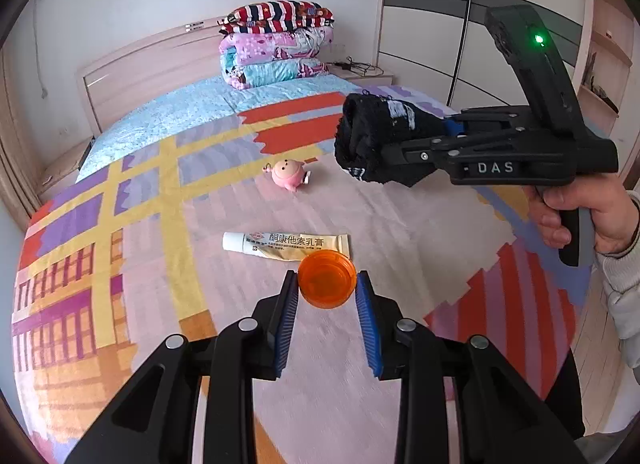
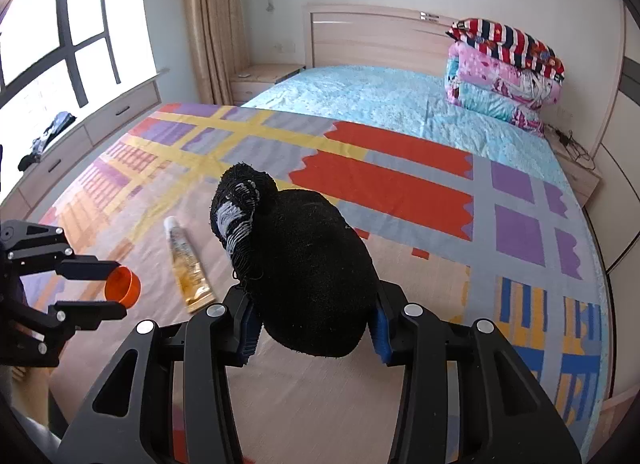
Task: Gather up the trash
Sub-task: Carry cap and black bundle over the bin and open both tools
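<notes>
Orange plastic cap (image 1: 327, 283) sits pinched in the left tongs (image 1: 327, 296) and a black sock (image 2: 308, 276) in the right tongs (image 2: 314, 328), both lifted above the bed (image 1: 360, 216), so each wants a firm squeeze while carried off, leaving the ointment tube (image 1: 286, 246).

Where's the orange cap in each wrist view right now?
Left wrist view: the orange cap sits low centre, clamped between the left gripper fingertips, just below the ointment tube.
Right wrist view: the cap is at the left edge, held above the bedspread, left of the tube.
Shared landmark: the ointment tube.
</notes>
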A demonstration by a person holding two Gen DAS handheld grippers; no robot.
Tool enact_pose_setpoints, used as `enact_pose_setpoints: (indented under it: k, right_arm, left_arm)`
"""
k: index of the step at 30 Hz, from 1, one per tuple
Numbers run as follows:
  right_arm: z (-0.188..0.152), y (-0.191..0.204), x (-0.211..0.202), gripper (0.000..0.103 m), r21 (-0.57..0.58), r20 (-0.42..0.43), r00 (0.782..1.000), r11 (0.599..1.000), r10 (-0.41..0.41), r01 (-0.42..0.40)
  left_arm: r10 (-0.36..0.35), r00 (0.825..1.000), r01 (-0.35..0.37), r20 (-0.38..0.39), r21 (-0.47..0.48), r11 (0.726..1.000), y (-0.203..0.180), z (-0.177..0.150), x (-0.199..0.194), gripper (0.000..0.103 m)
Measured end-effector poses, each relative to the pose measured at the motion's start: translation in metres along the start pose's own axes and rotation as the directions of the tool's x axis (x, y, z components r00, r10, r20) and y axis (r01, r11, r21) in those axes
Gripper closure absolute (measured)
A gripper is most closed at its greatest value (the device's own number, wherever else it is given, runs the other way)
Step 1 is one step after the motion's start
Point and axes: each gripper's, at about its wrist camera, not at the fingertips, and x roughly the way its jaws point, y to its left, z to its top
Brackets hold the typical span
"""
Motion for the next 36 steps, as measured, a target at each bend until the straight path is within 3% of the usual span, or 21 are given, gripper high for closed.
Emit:
enact_pose_setpoints:
  k: [21, 36]
  right_arm:
    - [-0.041, 0.058, -0.096, 0.059, -0.060, 0.065, 0.998, 0.998, -0.011, 0.015]
    - [-0.109, 0.102, -0.139, 0.059, -0.064, 0.026, 0.996, 0.994, 0.086, -0.084]
  left_arm:
    - [0.003, 0.999, -0.002, 0.037, -0.014, 1.000, -0.036, -0.036, -0.071, 0.074]
    - [-0.056, 0.998, 0.056, 0.001, -0.017, 0.998, -0.054, -0.097, -0.097, 0.074]
